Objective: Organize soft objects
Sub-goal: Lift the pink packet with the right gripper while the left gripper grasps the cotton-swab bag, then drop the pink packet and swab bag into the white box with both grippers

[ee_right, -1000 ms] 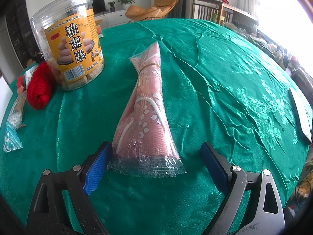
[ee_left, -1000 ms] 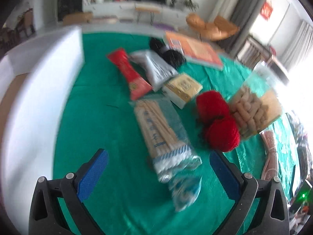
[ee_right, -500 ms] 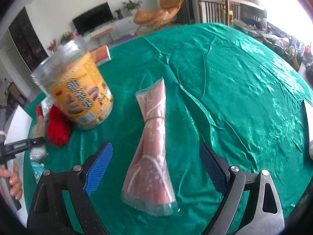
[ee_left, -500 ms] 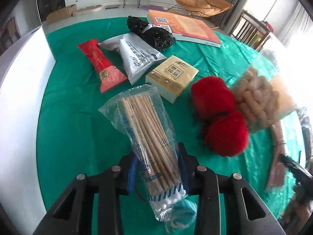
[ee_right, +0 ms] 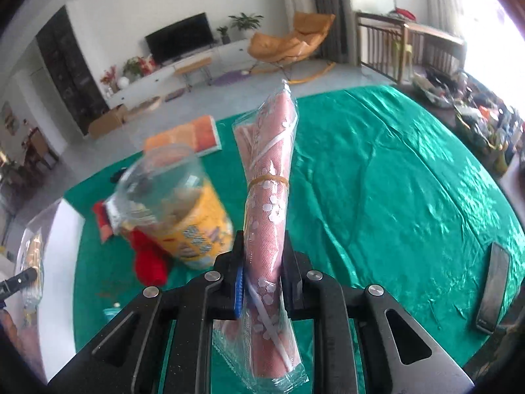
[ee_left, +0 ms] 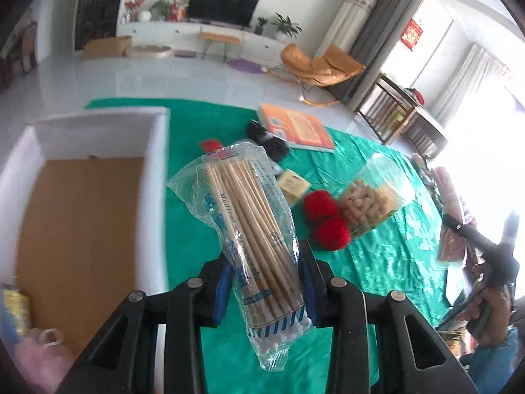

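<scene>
Right gripper: pink flower-printed pack.

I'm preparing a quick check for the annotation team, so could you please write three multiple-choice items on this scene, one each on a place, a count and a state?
1. Where does the white box lie, in the left wrist view?
A. Left of the held swab packet
B. Right of the snack jar
C. On the orange book

2. How many red yarn balls lie by the jar?
A. One
B. Two
C. Four

3. What is the right gripper doing?
A. Standing open over the cloth
B. Clamping the jar
C. Clamping the pink wrapped roll

Answers: 1 A, the box fills the left side; 2 B, two balls touch; 3 C, its fingers pinch the roll.
</scene>
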`<act>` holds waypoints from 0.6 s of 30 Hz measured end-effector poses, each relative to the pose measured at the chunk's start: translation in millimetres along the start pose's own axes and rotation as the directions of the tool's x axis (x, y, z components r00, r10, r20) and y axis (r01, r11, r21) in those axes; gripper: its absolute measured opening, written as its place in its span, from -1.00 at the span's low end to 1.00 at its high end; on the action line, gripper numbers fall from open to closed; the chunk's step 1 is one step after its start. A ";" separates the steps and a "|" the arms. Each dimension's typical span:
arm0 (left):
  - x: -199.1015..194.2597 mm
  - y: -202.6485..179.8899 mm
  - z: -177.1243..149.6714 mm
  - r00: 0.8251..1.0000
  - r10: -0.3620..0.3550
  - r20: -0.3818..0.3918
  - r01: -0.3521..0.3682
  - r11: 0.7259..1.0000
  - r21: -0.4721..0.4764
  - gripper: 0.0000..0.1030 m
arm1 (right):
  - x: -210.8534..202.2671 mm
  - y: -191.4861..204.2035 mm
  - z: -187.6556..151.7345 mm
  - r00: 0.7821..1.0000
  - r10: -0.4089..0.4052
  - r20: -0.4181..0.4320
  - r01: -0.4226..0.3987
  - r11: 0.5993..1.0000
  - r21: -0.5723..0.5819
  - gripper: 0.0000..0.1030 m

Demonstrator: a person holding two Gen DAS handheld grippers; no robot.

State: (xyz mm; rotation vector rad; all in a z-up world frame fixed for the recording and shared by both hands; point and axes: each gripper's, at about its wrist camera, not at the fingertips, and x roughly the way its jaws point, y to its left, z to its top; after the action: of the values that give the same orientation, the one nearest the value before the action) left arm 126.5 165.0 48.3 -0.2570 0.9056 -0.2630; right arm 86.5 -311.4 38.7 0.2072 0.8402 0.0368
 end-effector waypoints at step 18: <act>-121.1 109.4 -72.7 0.874 0.467 0.134 -0.454 0.884 -0.115 0.98 | -4.8 286.6 -110.2 0.771 0.586 -0.248 -0.628 0.763 -0.150 0.63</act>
State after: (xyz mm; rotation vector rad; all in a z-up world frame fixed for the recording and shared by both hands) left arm 9.7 299.8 58.7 -0.1255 0.7937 0.2369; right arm 15.6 -12.8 27.2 0.2602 0.9184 0.7827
